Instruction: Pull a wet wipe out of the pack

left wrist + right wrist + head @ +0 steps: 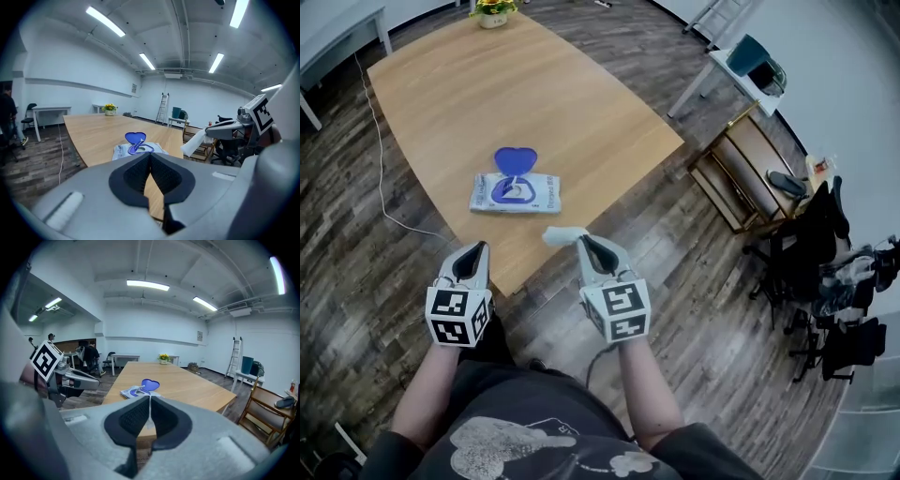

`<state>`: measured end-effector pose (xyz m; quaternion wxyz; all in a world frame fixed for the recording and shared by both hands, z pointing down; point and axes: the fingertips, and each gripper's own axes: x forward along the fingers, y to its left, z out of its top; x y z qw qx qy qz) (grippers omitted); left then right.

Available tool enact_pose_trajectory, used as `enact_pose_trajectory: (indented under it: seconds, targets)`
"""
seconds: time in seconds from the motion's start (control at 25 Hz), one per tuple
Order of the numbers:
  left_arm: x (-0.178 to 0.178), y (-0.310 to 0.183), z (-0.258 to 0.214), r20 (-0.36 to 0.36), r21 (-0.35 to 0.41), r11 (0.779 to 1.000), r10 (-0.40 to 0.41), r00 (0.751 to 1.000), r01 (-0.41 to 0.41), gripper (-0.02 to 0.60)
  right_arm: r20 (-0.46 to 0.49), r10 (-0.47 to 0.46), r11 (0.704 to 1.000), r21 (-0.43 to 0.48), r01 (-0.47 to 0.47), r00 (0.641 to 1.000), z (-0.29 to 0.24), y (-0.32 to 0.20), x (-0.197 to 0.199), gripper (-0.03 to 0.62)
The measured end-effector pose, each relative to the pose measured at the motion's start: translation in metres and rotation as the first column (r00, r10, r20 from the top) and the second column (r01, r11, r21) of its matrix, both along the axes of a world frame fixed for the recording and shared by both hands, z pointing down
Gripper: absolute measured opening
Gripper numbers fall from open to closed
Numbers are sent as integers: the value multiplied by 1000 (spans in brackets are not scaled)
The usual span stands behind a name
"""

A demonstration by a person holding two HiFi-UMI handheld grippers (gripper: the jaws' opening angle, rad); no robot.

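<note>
The pack [516,193] lies crosswise, lid [515,159] flipped away. The right gripper [583,242] clamps the wipe [562,234], which sticks leftward; the left gripper [473,251] is closed, empty. Both point forward.

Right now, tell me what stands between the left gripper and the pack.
Nothing visible does: only bare table lies between the left gripper and the pack. The wipe, held by the right gripper, is off to one side.
</note>
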<state>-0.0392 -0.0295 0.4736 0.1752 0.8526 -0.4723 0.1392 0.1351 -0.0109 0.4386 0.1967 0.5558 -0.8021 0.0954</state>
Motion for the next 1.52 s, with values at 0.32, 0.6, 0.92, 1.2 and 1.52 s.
enact_pose_trajectory:
  seconds: [0.32, 0.6, 0.92, 1.2, 1.52]
  targets:
    - [-29, 73, -13, -22, 36, 992, -121, 992, 122, 18, 59, -89, 996, 29, 88, 994, 1, 61, -14, 2]
    - [-35, 131, -33, -25, 71, 986, -147, 989, 148, 18, 76, -140, 989, 54, 136, 987, -5, 113, -17, 2]
    - [-30, 156, -59, -98, 94, 988, -110, 989, 120, 18, 91, -137, 989, 68, 131, 986, -11, 141, -27, 2]
    - [-43, 183, -62, -130, 112, 989, -83, 988, 98, 18, 53, -128, 990, 62, 125, 990, -10, 167, -43, 1]
    - [-70, 233, -63, -170, 102, 995, -2, 985, 19, 18, 55, -60, 995, 81, 55, 997, -25, 212, -69, 0]
